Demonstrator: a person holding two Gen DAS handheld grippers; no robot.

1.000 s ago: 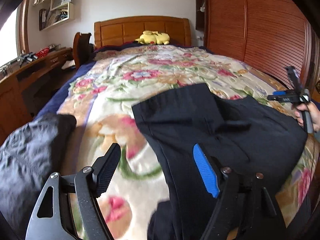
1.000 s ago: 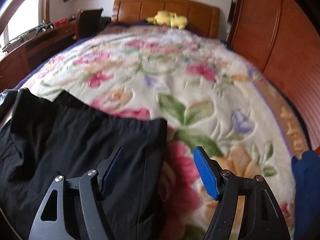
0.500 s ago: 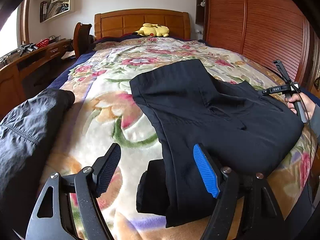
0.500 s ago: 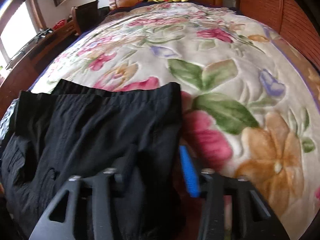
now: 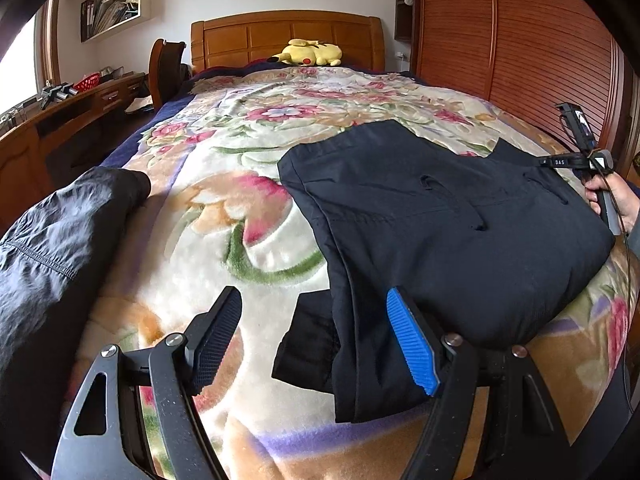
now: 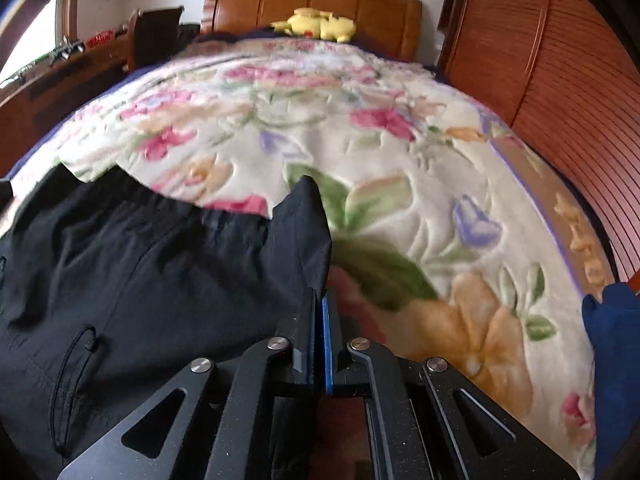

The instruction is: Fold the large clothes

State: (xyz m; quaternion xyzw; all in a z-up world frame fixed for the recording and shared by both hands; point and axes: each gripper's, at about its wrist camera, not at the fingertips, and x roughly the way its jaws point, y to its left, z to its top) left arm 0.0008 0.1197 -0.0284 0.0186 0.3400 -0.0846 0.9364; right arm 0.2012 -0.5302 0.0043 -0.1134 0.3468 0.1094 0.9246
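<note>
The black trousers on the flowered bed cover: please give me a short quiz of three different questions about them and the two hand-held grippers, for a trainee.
1. True or false: the right hand-held gripper is shut on an edge of the black fabric trousers.
2. Which describes the left hand-held gripper? A) shut on the trousers; B) open, gripping nothing; C) shut on the grey jacket.
3. Fill in: the yellow plush toy lies near the wooden ____.

Key: 1 true; 2 B; 3 headboard.
</note>
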